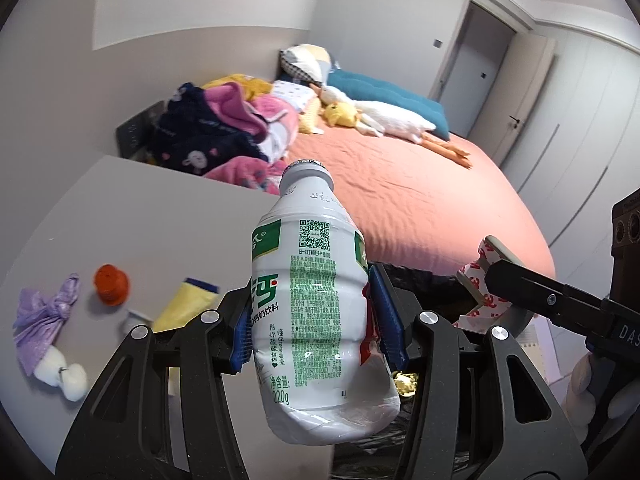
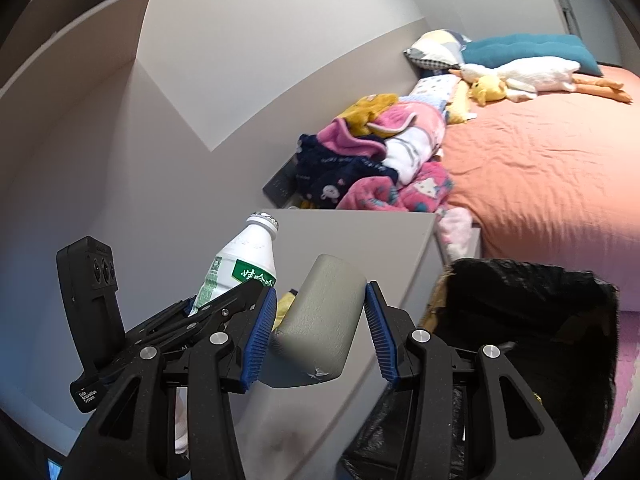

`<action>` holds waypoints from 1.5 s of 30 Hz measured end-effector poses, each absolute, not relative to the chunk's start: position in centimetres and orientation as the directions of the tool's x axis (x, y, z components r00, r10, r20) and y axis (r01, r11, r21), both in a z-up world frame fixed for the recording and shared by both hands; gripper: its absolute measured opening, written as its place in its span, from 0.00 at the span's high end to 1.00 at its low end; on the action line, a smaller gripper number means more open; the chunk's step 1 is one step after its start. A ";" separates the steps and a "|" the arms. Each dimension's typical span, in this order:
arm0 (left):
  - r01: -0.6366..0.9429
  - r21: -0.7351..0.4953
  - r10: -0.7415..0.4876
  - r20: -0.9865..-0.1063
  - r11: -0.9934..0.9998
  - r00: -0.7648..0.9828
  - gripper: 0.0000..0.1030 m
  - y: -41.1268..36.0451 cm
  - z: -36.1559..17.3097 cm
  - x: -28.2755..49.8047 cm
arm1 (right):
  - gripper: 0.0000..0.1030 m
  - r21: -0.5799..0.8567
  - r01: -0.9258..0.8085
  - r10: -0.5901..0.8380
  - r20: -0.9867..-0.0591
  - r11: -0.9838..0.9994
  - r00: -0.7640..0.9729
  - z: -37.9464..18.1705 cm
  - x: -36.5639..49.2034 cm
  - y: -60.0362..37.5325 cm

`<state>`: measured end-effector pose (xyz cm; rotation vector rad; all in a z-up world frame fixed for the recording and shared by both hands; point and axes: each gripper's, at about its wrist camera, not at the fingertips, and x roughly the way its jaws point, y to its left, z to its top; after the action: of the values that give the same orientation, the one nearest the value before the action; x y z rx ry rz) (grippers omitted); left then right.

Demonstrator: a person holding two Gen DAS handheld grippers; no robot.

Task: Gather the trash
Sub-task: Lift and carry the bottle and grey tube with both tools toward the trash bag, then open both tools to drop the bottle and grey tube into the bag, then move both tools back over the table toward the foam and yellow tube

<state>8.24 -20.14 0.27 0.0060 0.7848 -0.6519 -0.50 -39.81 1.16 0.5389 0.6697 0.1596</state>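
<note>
Both grippers loaded beside a bedside surface, bin at lower right.

The bed (image 2: 552,168) with orange sheet runs past the frame edge; a clothing heap (image 2: 380,160) hides its near corner. The black-lined trash bin (image 2: 520,320) stands just beside the grey tabletop (image 2: 352,240); its contents are too dark to make out. The left gripper (image 1: 316,316) is clamped on a dented white drink bottle (image 1: 316,300), held above the tabletop edge. The right gripper (image 2: 320,328) is closed on a grey tape roll (image 2: 320,320), its far end cut off. On the tabletop lie a yellow tube (image 1: 184,304), partly hidden, a purple cloth bundle (image 1: 48,312) and an orange cap (image 1: 111,284).
</note>
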 end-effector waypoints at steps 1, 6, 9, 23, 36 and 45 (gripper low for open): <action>0.556 -0.230 -0.548 -0.658 0.799 0.516 0.51 -20.8 0.3 8.0 | 0.54 0.522 0.036 0.302 -0.547 0.852 0.781 1.2 -0.9 -40.2; 0.595 -0.234 -0.576 -0.657 0.768 0.485 0.51 -23.1 0.1 7.1 | 0.54 0.518 0.072 0.262 -0.543 0.853 0.798 1.4 -2.6 -42.4; 0.619 -0.235 -0.591 -0.660 0.749 0.465 0.51 -24.7 0.0 6.6 | 0.54 0.516 0.095 0.239 -0.542 0.851 0.806 1.5 -3.4 -43.6; 0.694 -0.270 -0.629 -0.703 0.668 0.332 0.33 -31.2 -1.6 5.1 | 0.42 0.503 0.189 0.149 -0.558 0.844 0.817 1.2 -6.1 -48.7; 0.683 -0.216 -0.591 -0.712 0.698 0.379 0.06 -31.9 -1.6 5.1 | 0.22 0.476 0.248 0.069 -0.554 0.844 0.830 1.5 -6.9 -50.3; 0.656 -0.215 -0.579 -0.706 0.723 0.408 0.06 -30.1 -1.2 5.2 | 0.20 0.462 0.217 0.093 -0.561 0.860 0.823 1.6 -5.8 -48.6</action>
<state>5.21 -30.12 -1.20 0.1017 0.8468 -0.7804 -5.81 -48.59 1.61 0.5394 0.6081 -0.0694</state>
